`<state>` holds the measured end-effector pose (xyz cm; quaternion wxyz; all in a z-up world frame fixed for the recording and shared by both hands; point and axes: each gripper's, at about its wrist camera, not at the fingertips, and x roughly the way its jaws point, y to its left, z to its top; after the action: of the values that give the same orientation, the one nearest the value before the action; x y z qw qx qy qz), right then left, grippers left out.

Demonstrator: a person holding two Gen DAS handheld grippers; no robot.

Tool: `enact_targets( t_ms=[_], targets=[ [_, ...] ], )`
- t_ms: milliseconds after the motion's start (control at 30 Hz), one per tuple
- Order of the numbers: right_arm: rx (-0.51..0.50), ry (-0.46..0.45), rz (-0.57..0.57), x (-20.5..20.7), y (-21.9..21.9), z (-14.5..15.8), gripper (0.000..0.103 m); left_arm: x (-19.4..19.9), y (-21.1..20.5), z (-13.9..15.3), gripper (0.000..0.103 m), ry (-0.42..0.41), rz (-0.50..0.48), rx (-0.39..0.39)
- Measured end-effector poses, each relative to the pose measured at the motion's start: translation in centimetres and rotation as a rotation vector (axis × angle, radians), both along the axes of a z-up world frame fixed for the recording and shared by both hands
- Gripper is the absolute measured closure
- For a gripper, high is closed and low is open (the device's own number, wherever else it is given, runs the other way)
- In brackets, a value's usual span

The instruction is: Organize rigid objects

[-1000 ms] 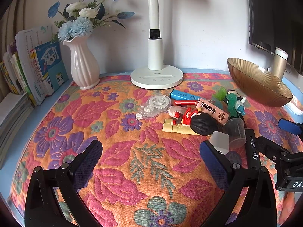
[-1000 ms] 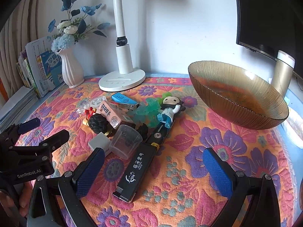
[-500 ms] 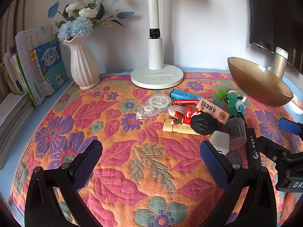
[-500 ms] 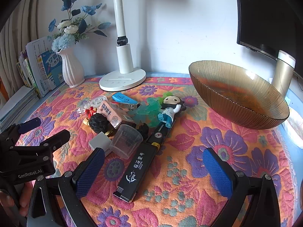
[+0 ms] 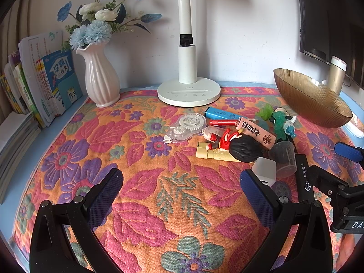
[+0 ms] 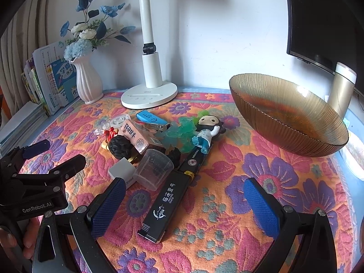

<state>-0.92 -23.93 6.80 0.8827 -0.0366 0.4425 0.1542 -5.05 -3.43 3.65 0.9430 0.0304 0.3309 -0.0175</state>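
Observation:
A pile of small items lies mid-table: a black flat box (image 6: pixel 168 204), a clear plastic cup (image 6: pixel 154 167), a white cube charger (image 6: pixel 121 170), a black-haired figurine (image 5: pixel 229 146), a pink eraser box (image 5: pixel 256 130), a blue lighter-like case (image 5: pixel 219 113), a clear tape dispenser (image 5: pixel 185 127) and a white-and-teal doll (image 6: pixel 206 132). An amber glass bowl (image 6: pixel 289 118) stands to the right, holding nothing I can see. My right gripper (image 6: pixel 184 204) is open, straddling the black box's near end. My left gripper (image 5: pixel 179 195) is open over bare cloth, left of the pile.
A white lamp base (image 5: pixel 188 92) and a pink vase with blue flowers (image 5: pixel 101 79) stand at the back. Books (image 5: pixel 45 79) lean at the left edge. A gold cylinder (image 6: pixel 342 88) and a dark screen stand behind the bowl. A floral cloth (image 5: pixel 136 159) covers the table.

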Motion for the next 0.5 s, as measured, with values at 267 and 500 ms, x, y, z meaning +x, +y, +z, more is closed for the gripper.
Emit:
enact_targets(
  t_ms=[267,500],
  targets=[
    [0.002,0.006,-0.003,0.1,0.1,0.0,0.0,0.0,-0.1,0.0,0.001,0.003,-0.002,0.01],
    [0.019,-0.058,-0.092,-0.4,-1.4,1.0,0.0,0.0,-0.3,0.1,0.001,0.01,-0.018,0.011]
  ],
)
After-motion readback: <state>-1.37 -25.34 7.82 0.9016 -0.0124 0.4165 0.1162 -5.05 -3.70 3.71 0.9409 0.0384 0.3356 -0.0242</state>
